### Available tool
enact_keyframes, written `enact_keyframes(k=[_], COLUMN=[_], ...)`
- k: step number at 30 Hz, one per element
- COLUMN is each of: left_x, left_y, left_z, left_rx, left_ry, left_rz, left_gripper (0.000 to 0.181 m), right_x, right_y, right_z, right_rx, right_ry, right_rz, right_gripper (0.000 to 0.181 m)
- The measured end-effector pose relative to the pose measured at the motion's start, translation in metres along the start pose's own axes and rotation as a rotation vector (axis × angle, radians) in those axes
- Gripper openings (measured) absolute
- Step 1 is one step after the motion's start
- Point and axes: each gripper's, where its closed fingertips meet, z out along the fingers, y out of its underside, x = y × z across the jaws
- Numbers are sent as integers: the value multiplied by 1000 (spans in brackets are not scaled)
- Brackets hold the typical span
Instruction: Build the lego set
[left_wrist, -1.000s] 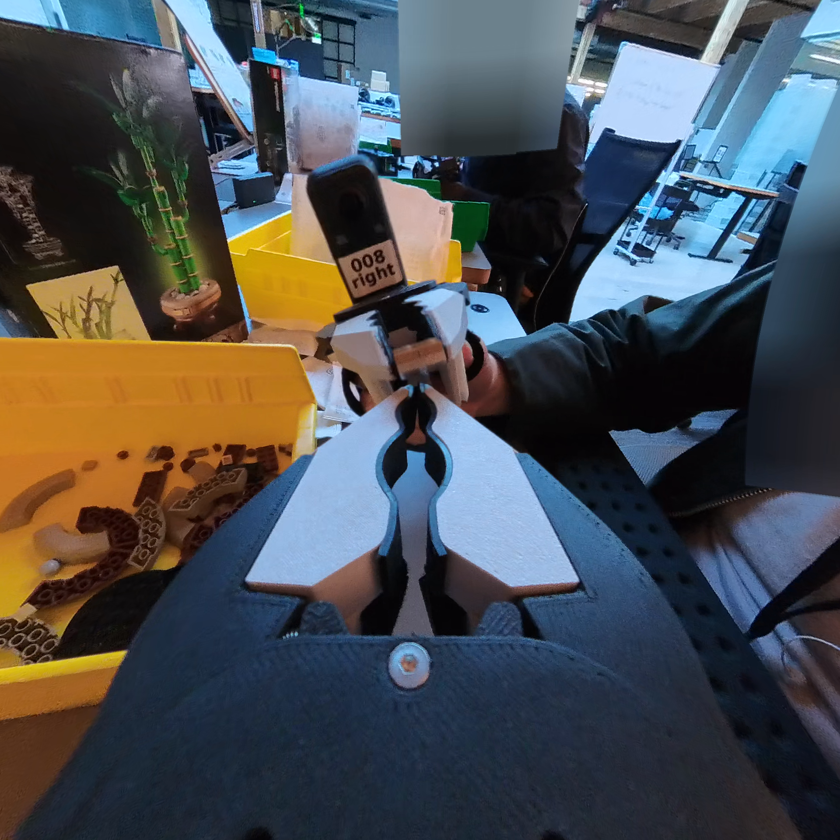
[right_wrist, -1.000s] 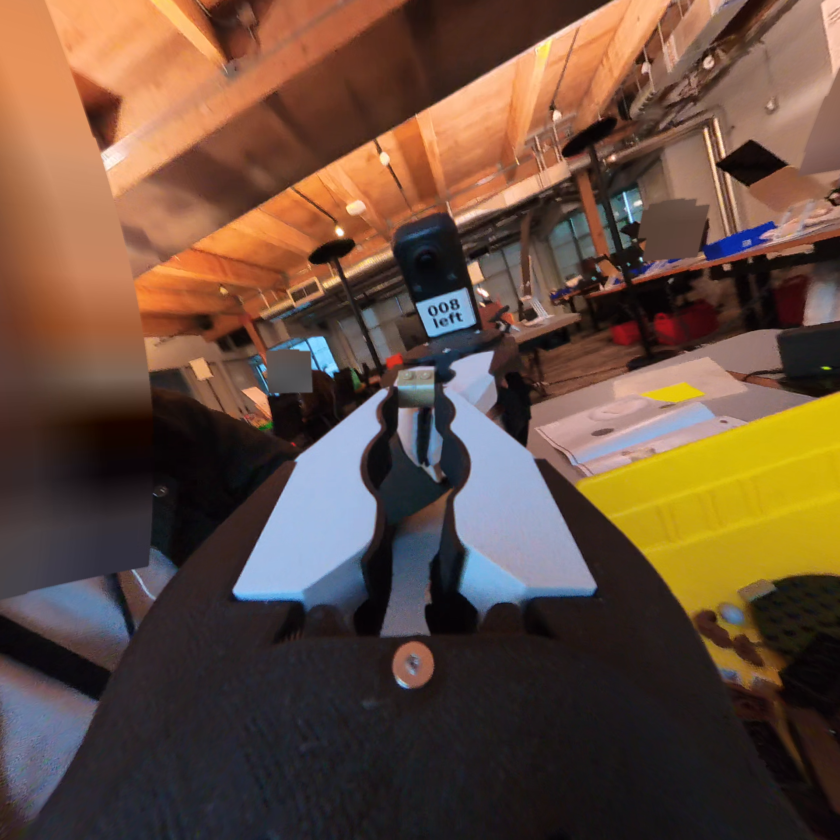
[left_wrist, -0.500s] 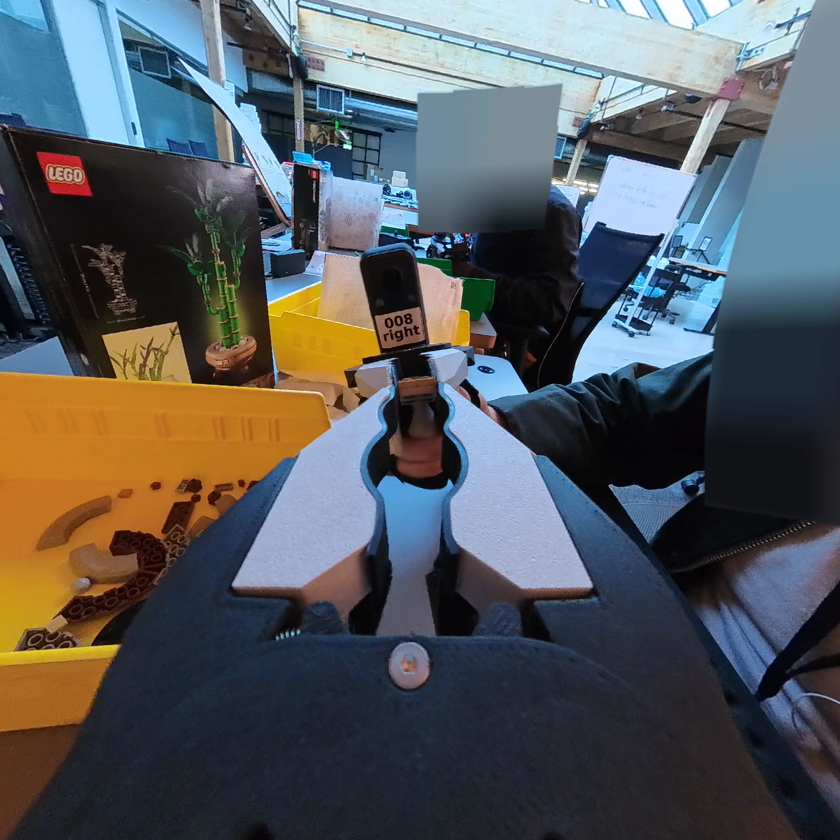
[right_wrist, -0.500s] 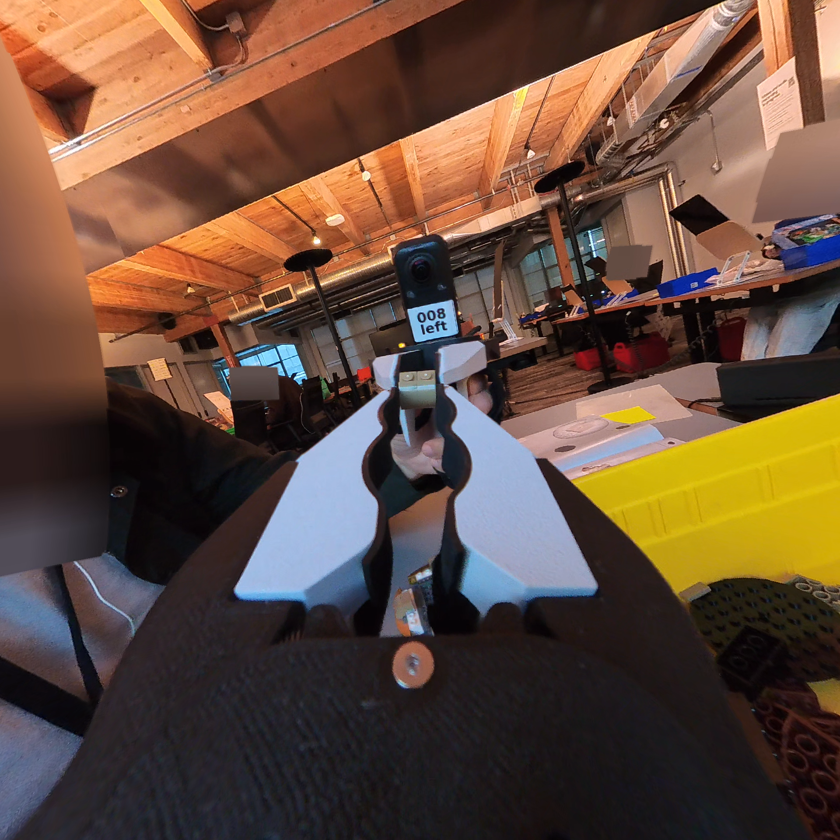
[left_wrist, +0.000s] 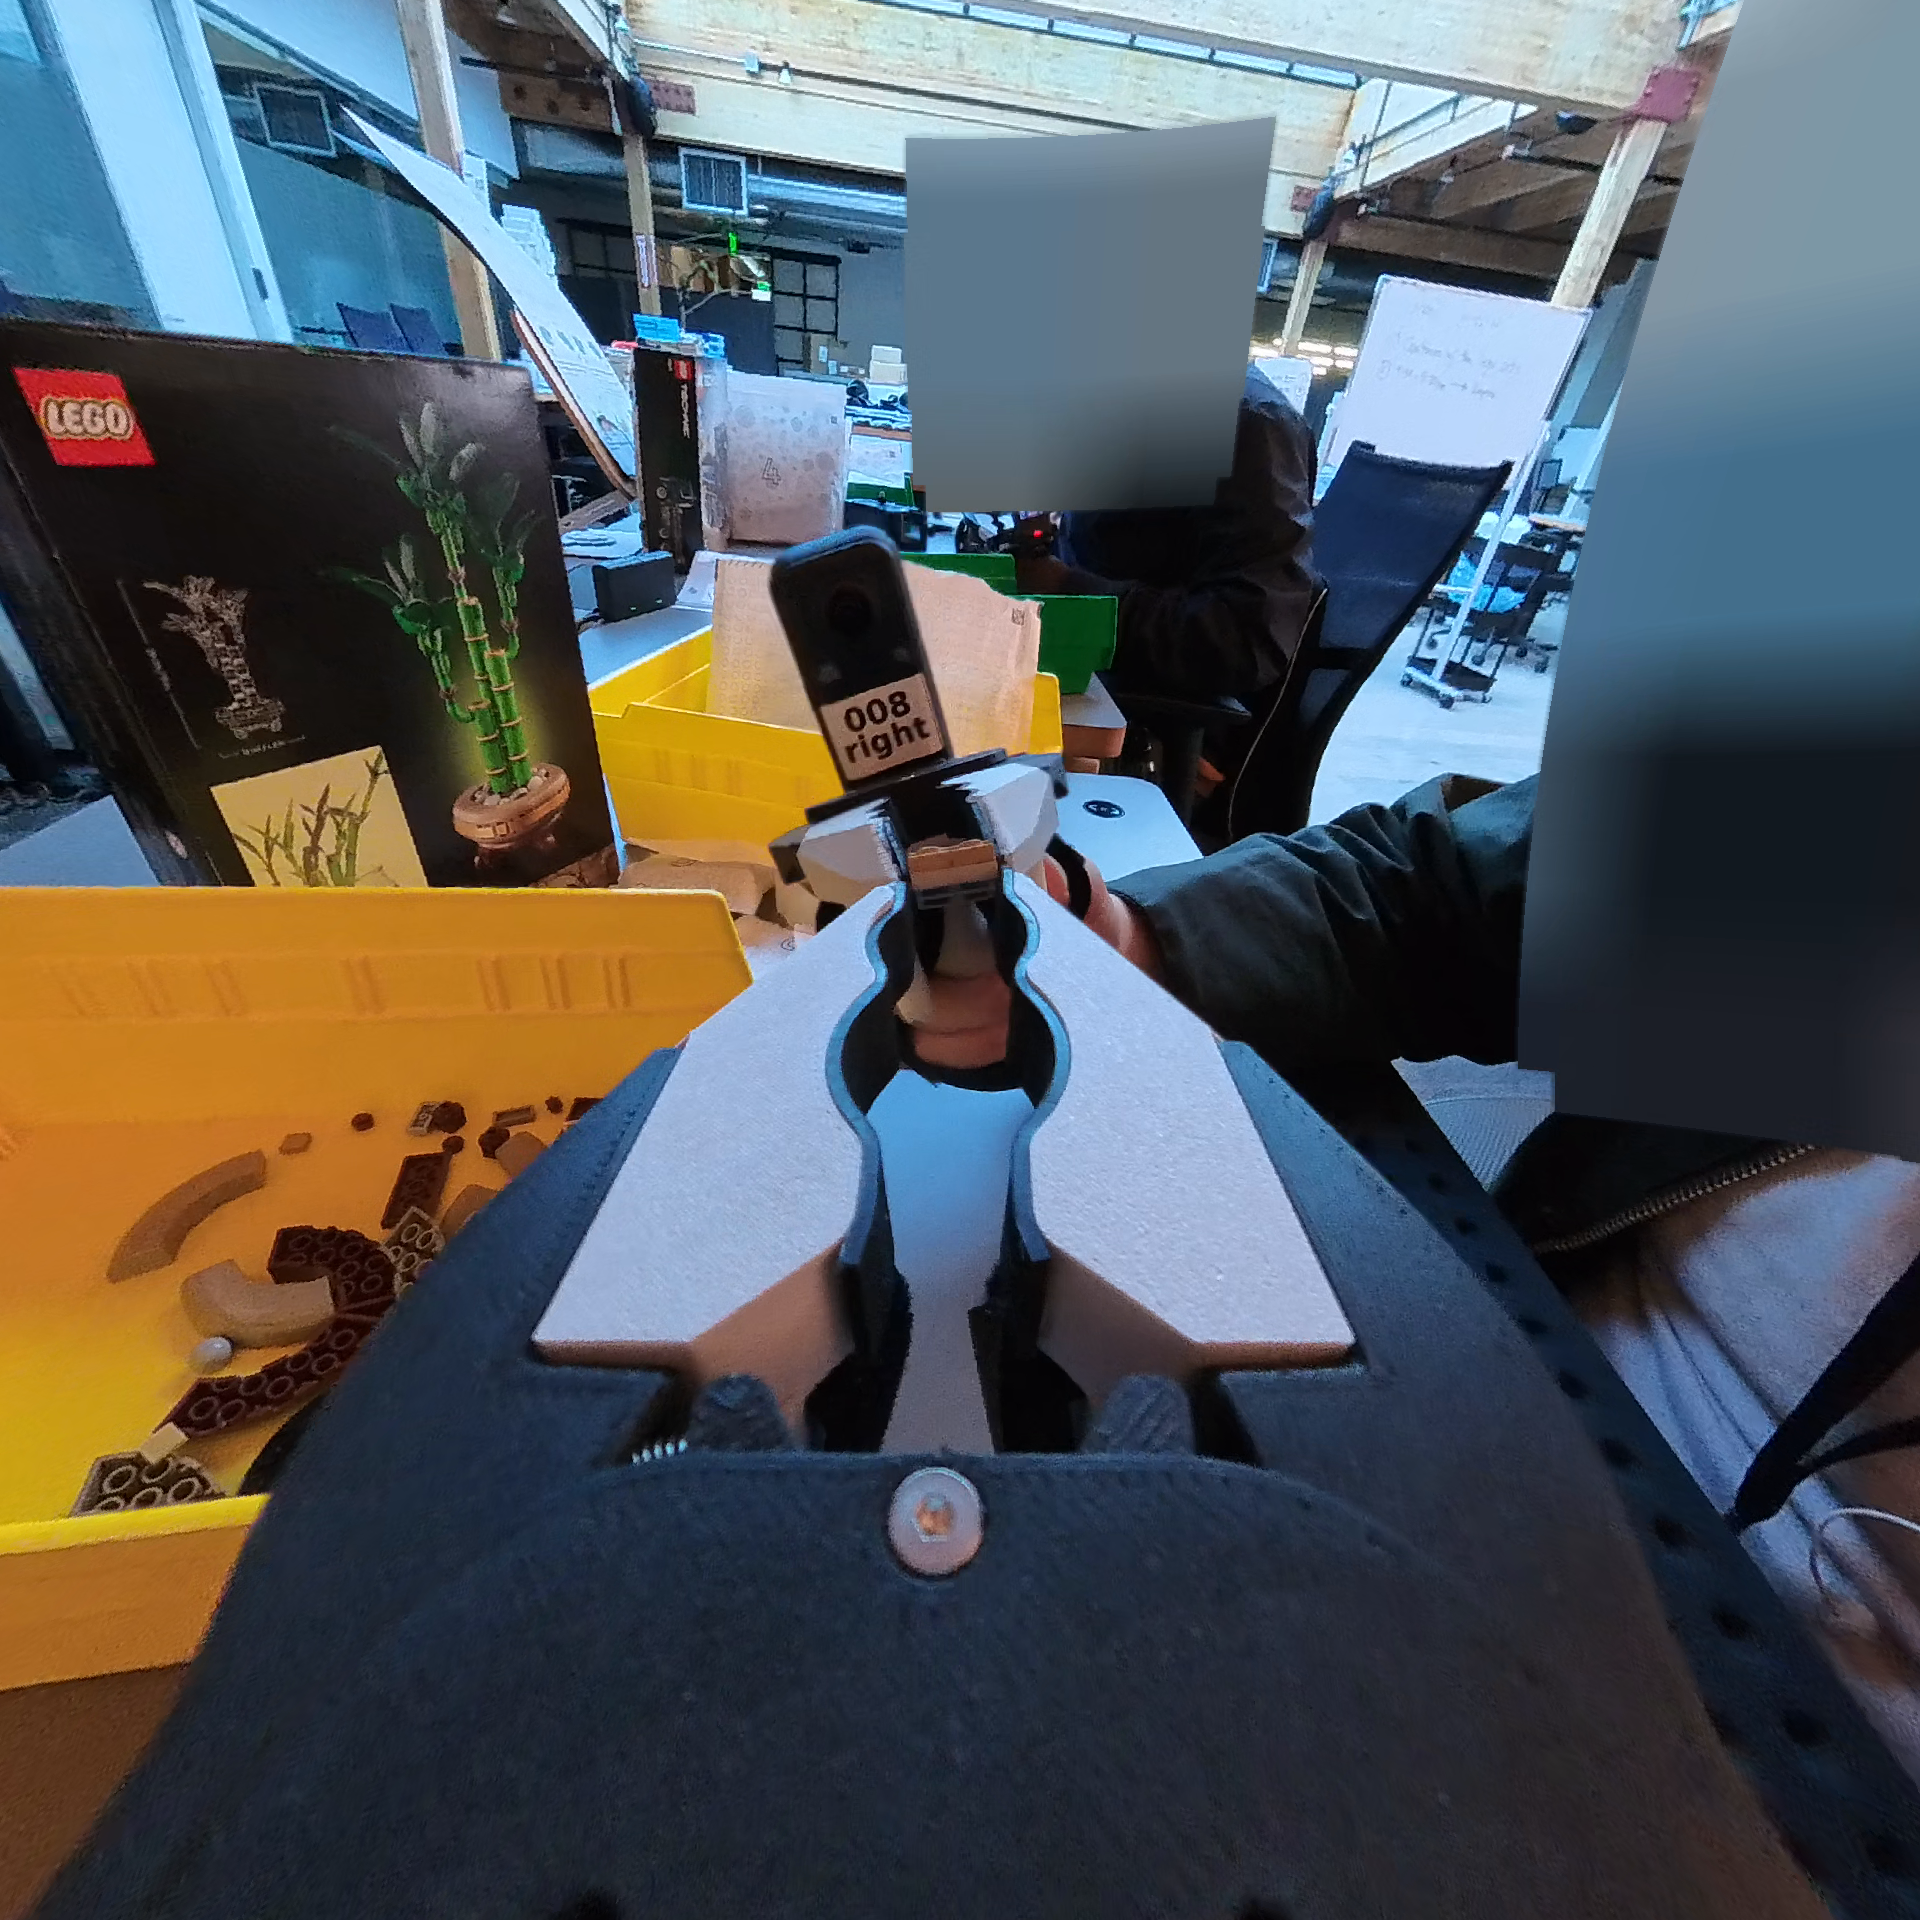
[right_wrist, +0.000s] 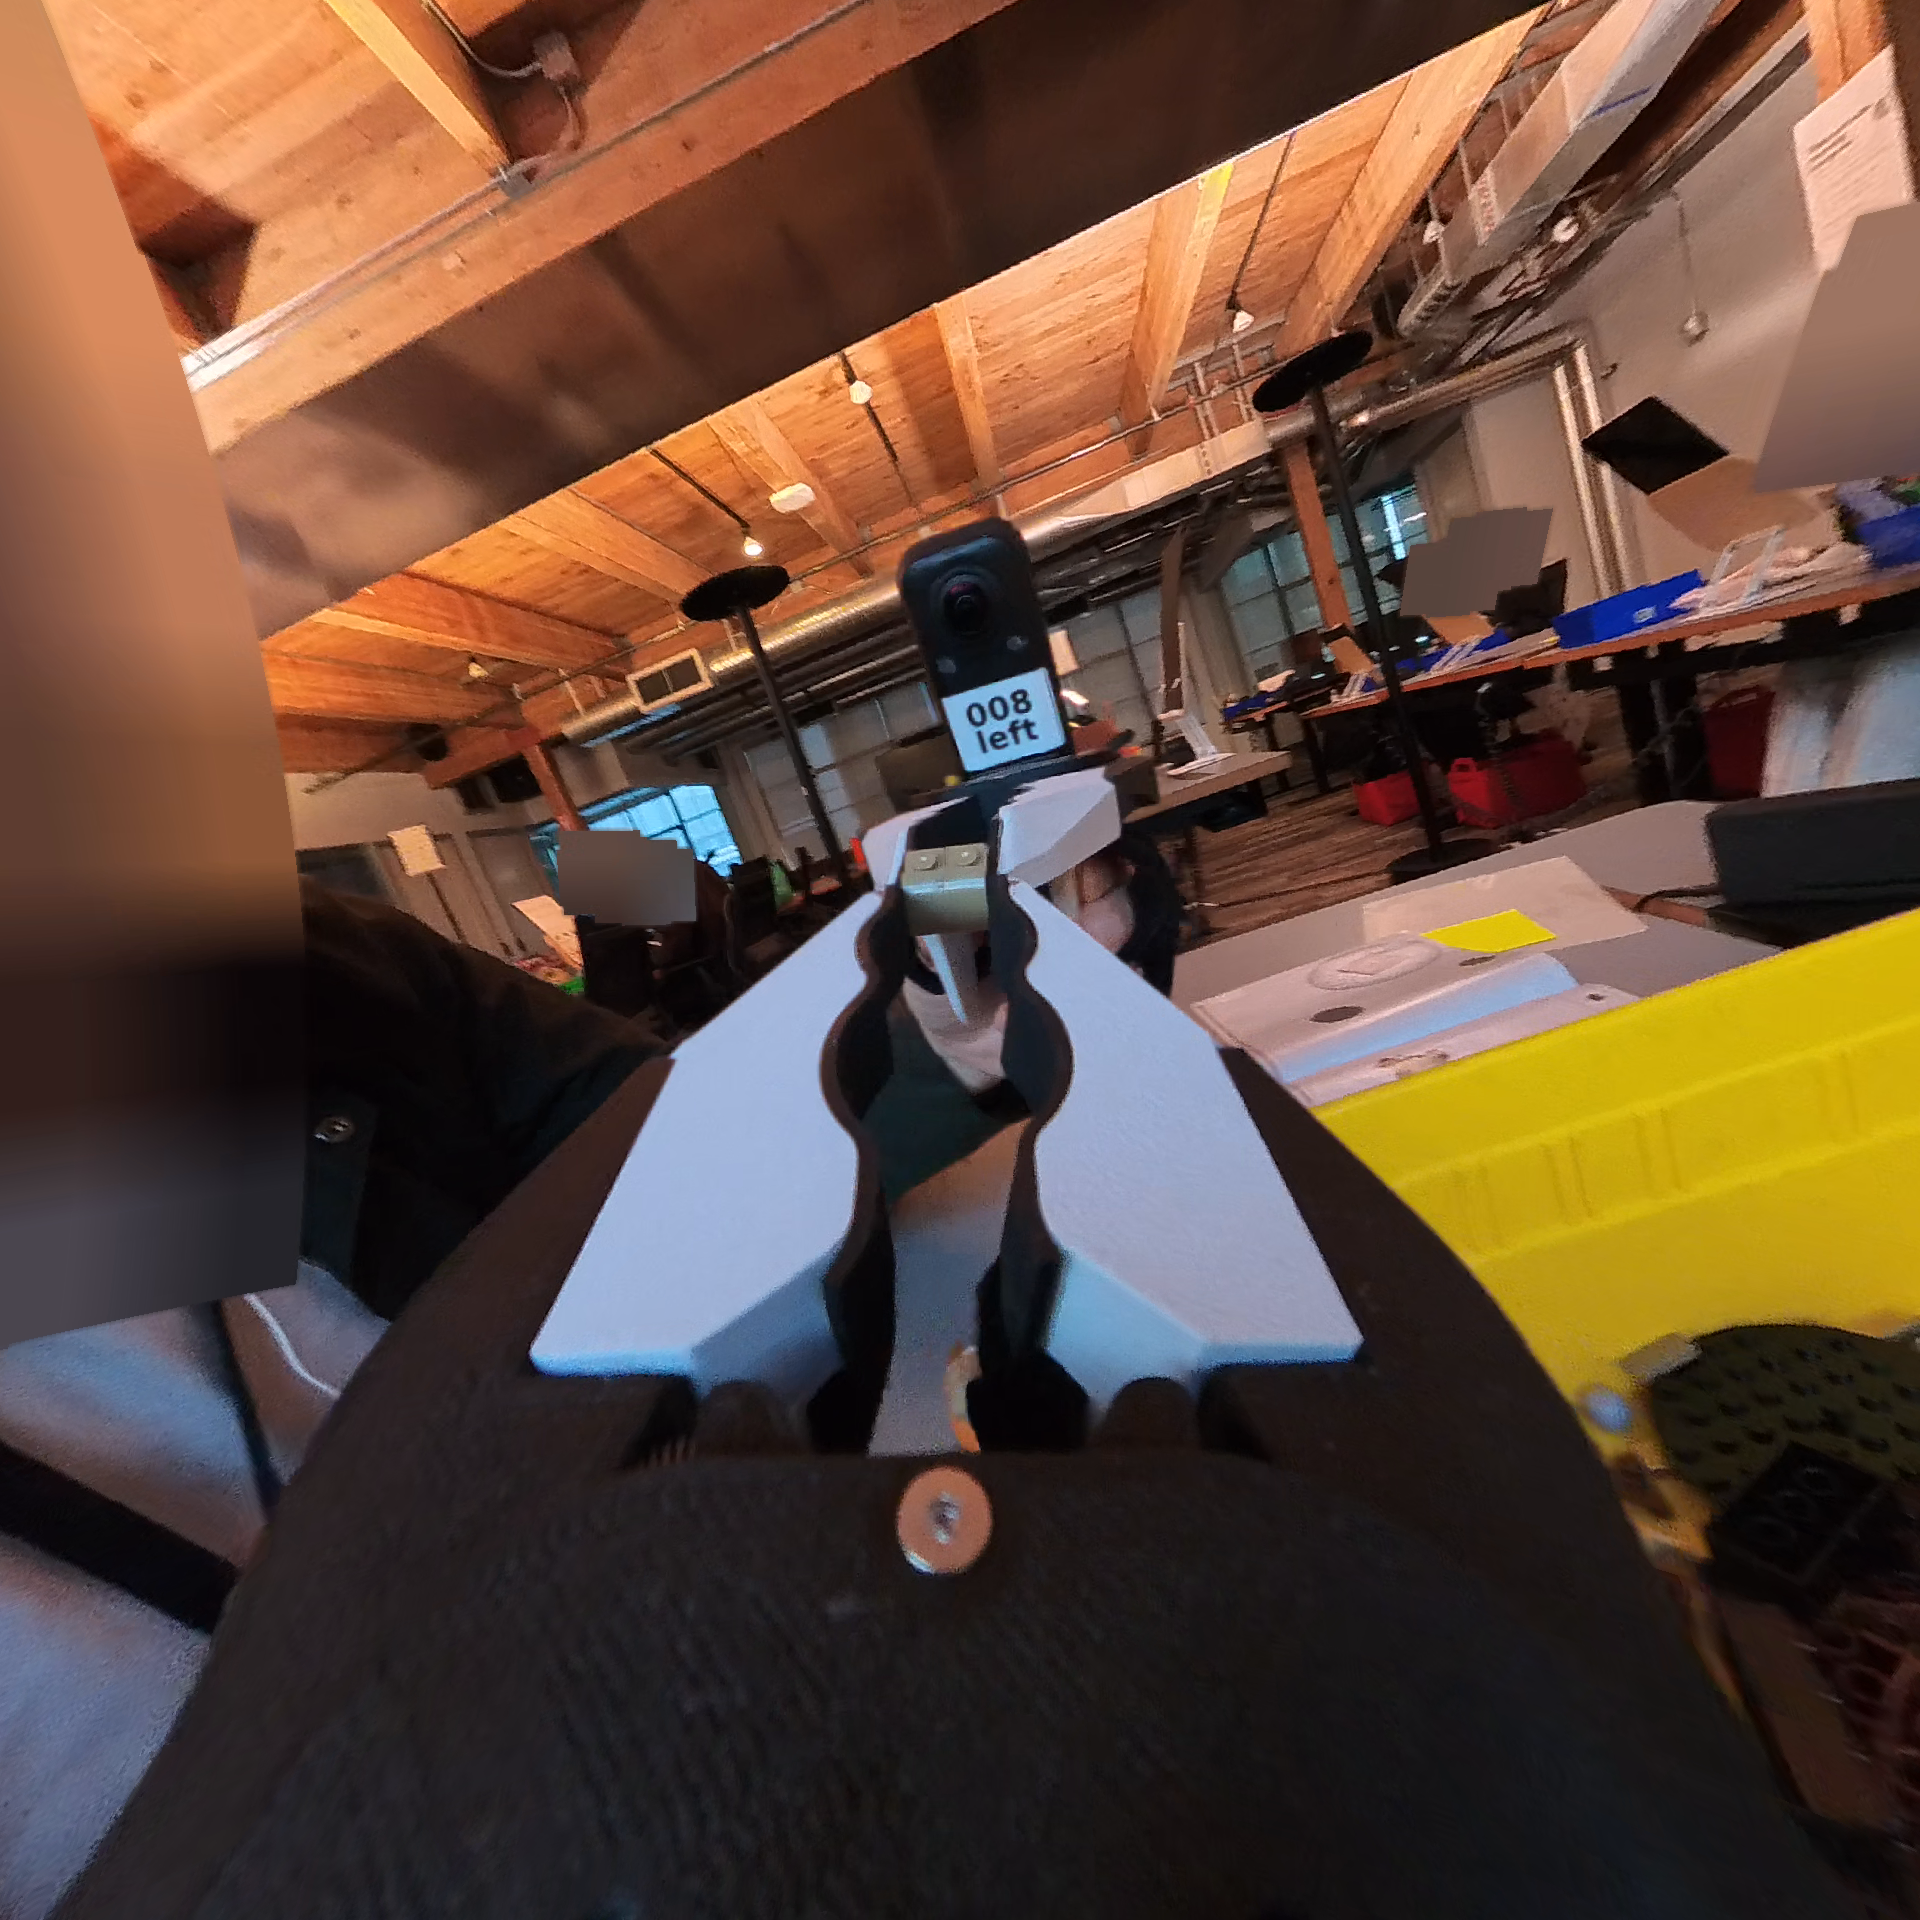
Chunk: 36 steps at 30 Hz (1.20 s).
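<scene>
The two grippers now meet tip to tip above the yellow bin (left_wrist: 364, 997); the tan brick (left_wrist: 951, 868) sits between them (raised higher than before); both jaws pinch it; joining seems near.

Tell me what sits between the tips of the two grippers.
A small tan brick sits between the left gripper and right gripper, tip to tip; both wrist views show it, nothing else between.
</scene>
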Motion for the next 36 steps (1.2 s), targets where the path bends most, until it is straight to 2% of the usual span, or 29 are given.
enact_keyframes(k=[3, 4, 6, 10, 11, 12, 13, 16, 20, 36], left_x=[1, -1, -3, 3, 0, -4, -7, -8, -6, -8], left_y=[0, 4, 11, 6, 2, -2, -5, -6, -2, -6], left_z=[-1, -2, 1, 4, 2, 0, -2, -3, 1, 1], left_rx=[-7, -22, -42, 3, 32, 63, 80, 92, 64, 99], left_ry=[8, -6, -9, 9, -13, -33, -35, -32, -39, -51], left_rz=[12, 21, 28, 57, 50, 29, 8, -8, 9, -23], left_gripper=[12, 0, 0, 0, 3, 19, 23, 27, 14, 14], right_x=[-2, -8, -13, 0, 0, 1, 3, 4, 5, 6], right_y=[0, -1, -11, -2, -4, -5, -4, -1, 2, -3], right_z=[1, 1, 1, -1, -2, -4, -4, -3, -1, -1], right_rx=[9, 23, 77, 33, 42, 48, 42, 19, 1, 49], right_ry=[-37, -88, -129, -29, -36, -26, -10, 12, 31, 77], right_rz=[68, 79, 159, 58, 54, 36, 16, -24, -48, -66], right_gripper=[13, 14, 13, 13, 13, 13, 13, 13, 12, 13])
